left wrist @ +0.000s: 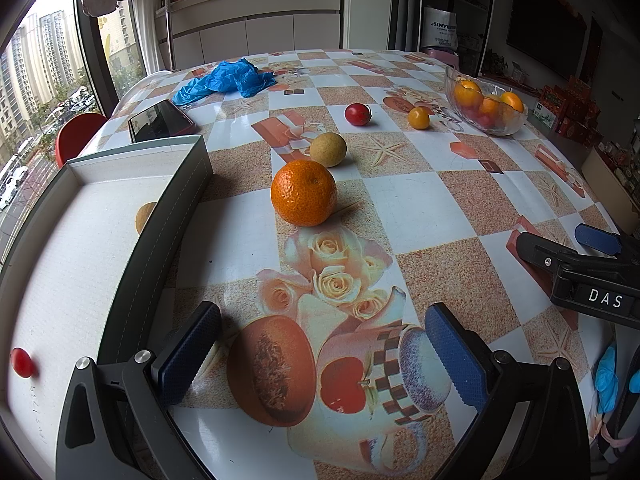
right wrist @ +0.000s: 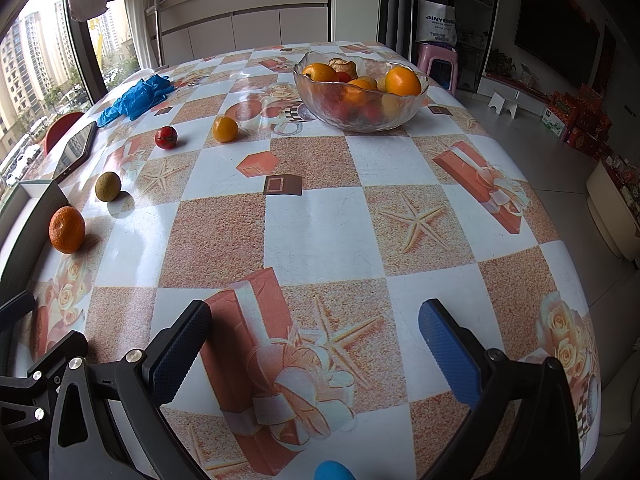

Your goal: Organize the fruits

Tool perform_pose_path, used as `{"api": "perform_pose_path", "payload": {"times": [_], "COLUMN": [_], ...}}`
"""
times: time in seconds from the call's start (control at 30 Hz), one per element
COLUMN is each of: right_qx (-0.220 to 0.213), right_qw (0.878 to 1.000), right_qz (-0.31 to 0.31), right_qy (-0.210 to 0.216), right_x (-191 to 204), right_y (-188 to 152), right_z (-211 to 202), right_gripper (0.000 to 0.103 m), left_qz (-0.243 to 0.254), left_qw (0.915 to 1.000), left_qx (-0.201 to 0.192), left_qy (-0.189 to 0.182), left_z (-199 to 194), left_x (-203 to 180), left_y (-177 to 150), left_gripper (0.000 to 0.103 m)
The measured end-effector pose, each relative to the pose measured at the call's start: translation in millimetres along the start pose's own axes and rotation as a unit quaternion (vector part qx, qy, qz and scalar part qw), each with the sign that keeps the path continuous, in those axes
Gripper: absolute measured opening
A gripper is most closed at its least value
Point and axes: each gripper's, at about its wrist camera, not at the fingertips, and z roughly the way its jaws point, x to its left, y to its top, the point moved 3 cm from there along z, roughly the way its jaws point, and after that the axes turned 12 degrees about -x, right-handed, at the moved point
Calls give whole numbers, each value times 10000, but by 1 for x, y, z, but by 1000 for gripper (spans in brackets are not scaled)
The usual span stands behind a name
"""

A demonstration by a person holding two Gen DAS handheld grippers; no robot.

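An orange mandarin [left wrist: 303, 193] [right wrist: 67, 229] lies on the patterned table beside a white box [left wrist: 80, 248]. Behind it sits a yellow-green round fruit [left wrist: 328, 149] [right wrist: 108, 186], then a red tomato [left wrist: 357, 114] [right wrist: 166, 137] and a small orange fruit [left wrist: 418, 117] [right wrist: 225, 129]. Inside the box lie a small red fruit [left wrist: 22, 362] and a tan fruit [left wrist: 145, 216], half hidden by the wall. A glass bowl [left wrist: 504, 124] [right wrist: 360, 120] holds several fruits. My left gripper [left wrist: 320, 356] hangs open just short of the mandarin. My right gripper [right wrist: 316, 356] is open over bare tablecloth, holding nothing.
A phone [left wrist: 160, 121] [right wrist: 76, 152] lies behind the box. Crumpled blue gloves [left wrist: 224, 80] [right wrist: 134, 98] rest near the far left edge. A red chair [left wrist: 78, 136] stands past the table's left side. The right gripper's body [left wrist: 580, 272] shows at the right of the left wrist view.
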Motion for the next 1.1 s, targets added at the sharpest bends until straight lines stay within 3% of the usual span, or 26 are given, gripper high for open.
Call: {"api": "perform_pose_path", "payload": {"times": [0.93, 1.1], "right_qx": [17, 653], "right_qw": [10000, 9979], "right_qz": [-15, 35], "right_qy": [-4, 29], "right_x": [1, 1], "right_y": [0, 12], "right_z": [0, 12], "right_gripper": [103, 103], "left_qz": [-3, 24], "left_qw": [10000, 10000], "left_qx": [1, 13], "left_qy": [-4, -49], "left_z": [0, 1], "left_x": [0, 1], "left_y": [0, 1], "left_gripper": [102, 102]}}
